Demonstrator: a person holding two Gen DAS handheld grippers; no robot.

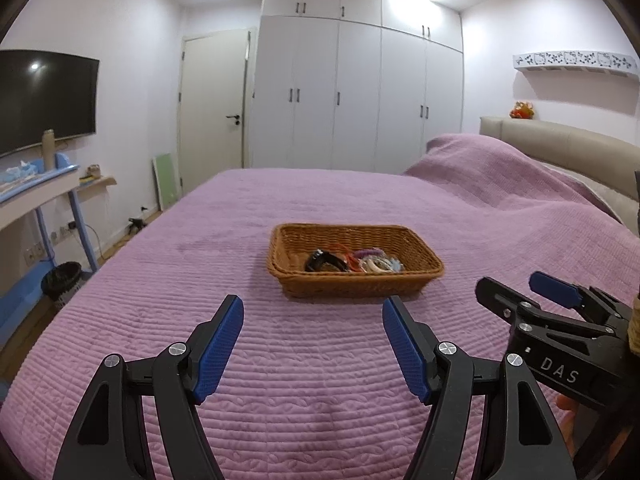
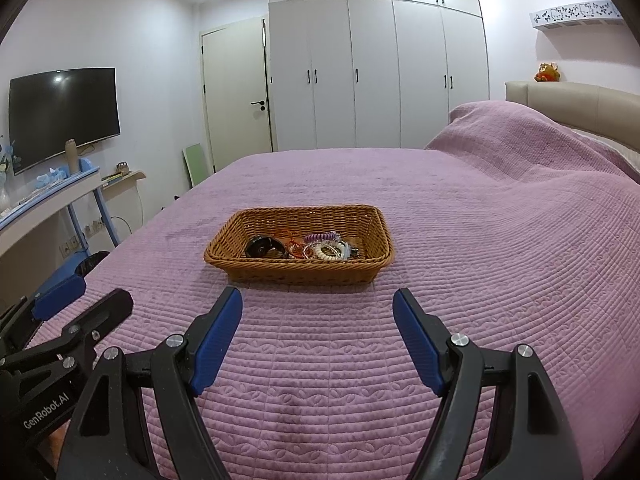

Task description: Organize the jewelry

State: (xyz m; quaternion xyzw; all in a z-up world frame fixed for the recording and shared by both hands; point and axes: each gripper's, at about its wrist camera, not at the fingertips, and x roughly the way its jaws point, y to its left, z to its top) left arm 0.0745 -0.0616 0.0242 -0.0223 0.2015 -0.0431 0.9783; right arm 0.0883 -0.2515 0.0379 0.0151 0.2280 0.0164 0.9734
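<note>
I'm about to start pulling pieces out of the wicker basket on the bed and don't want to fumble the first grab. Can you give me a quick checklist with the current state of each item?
1. Left gripper open and empty: ok.
2. Right gripper open and empty: ok.
3. Wicker basket sits flat on the purple bedspread, not tipped: ok.
4. Path from both grippers to the basket free of obstacles: ok.
5. Jewelry pile untangled enough to lift one piece alone: cannot tell, the pieces overlap.
6. Black band at the left of the pile lies apart enough for an easy first pick: ok.
</note>
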